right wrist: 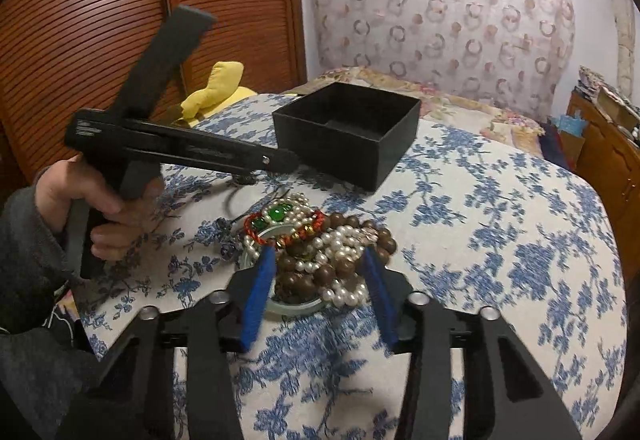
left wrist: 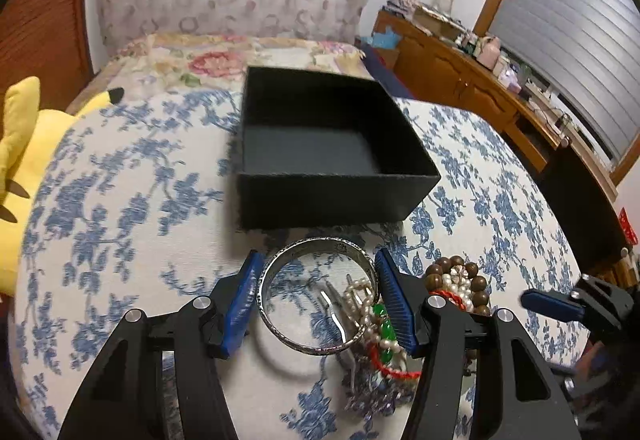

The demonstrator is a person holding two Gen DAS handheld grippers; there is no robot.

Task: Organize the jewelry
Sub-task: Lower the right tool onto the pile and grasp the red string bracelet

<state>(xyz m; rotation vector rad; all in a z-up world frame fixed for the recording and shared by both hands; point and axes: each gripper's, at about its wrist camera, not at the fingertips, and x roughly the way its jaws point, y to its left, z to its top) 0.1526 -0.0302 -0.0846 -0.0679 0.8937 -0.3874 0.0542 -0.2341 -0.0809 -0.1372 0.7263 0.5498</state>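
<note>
An open, empty black box (left wrist: 332,152) sits on the blue-flowered cloth; it also shows in the right wrist view (right wrist: 352,128). My left gripper (left wrist: 318,264) is shut on a silver bangle (left wrist: 280,328), held just above the cloth in front of the box. A jewelry pile with pearls and green stones (left wrist: 380,324) lies under and right of it. My right gripper (right wrist: 320,260) is open, its fingers either side of a heap of brown beads and pearls (right wrist: 340,252). A red cord with green stones (right wrist: 280,220) lies beyond.
A yellow plush toy (left wrist: 20,168) lies at the left edge of the bed. A wooden sideboard (left wrist: 480,80) with clutter runs along the right under a window. A ribbed wooden wardrobe door (right wrist: 120,0) stands at the left. The left tool (right wrist: 180,148) crosses the right view.
</note>
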